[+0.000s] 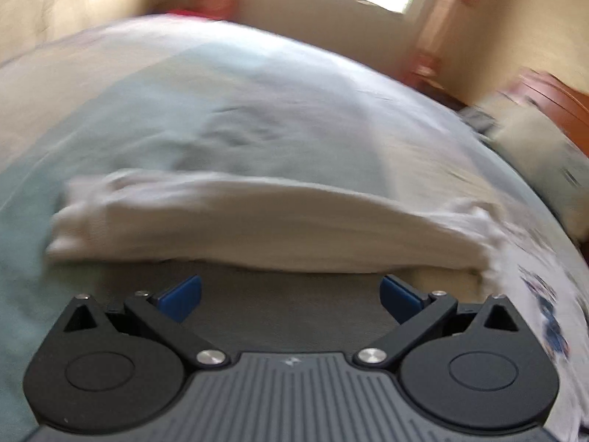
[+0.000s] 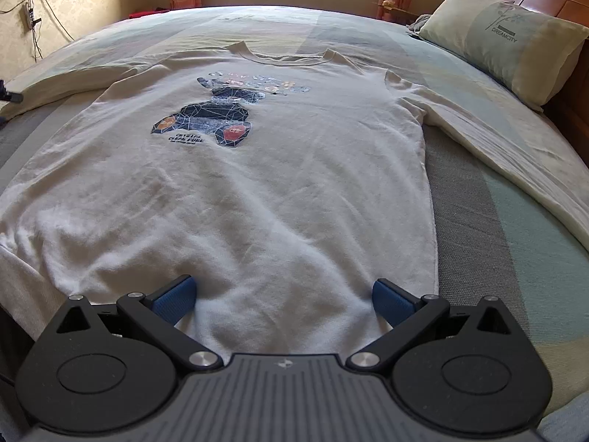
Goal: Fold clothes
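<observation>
White long-sleeved sweatshirt [image 2: 257, 184] lies flat, print up, on a striped bed [image 2: 515, 221], collar pointing toward the far edge, sleeves spread sideways. Right gripper [image 2: 283, 302] hovers spread wide over its hem; left gripper [image 1: 291, 294], equally wide, faces one sleeve [image 1: 239, 217].

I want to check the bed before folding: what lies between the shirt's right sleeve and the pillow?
Only bare striped bedsheet lies between the sleeve and the pillow; this shows in the right wrist view.
</observation>
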Available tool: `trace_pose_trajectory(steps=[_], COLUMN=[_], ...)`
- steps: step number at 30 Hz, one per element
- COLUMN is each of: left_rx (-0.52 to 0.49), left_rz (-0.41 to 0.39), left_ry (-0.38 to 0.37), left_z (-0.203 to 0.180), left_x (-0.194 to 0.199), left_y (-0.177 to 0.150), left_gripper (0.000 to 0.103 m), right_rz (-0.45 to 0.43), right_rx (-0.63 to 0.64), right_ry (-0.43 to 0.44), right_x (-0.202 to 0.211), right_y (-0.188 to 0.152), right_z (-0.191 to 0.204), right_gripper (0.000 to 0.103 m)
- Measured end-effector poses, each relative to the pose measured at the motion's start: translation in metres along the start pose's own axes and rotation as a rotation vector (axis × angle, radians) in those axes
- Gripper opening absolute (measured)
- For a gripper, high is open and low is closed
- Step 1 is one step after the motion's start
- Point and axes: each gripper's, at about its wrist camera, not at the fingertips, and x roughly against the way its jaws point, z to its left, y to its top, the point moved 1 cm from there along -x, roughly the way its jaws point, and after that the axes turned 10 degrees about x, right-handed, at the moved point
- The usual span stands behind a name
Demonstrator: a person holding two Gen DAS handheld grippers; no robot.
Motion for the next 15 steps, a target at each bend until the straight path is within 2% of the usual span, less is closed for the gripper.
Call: trace_pose_trajectory(steps=[3, 7, 9, 11, 15], left_rx=[-0.102, -0.185, -0.194, -0.157, -0.147], left_rz=[0.018, 0.053, 0.076, 0.129, 0.143], left_ry=[-0.059, -0.088, -0.078, -0.057, -0.049], left_z=[-0.033, -0.067, -0.072, -0.068, -0.062], left_x=[-0.012, -0.039, -0.054, -0.067, -0.054], left_y=[0.004, 0.006, 0.006, 0.003, -0.01], left_gripper=[0.102, 0.102, 0.102, 0.102, 0.102], right_rz=[-0.002, -0.007, -0.008, -0.007, -0.011], right_rx=[0.0, 0.0, 0.0, -0.001, -0.003], right_ry=[0.0, -0.002, -0.003, -0.003, -0.001], right_x=[0.0, 0.0, 0.0, 0.0, 0.0], right_y=[0.0, -0.001, -0.001, -0.001, -0.001], right_z=[0.0, 0.0, 0.0, 0.0, 0.0], right_gripper=[0.103, 0.103, 0.103, 0.103, 0.103])
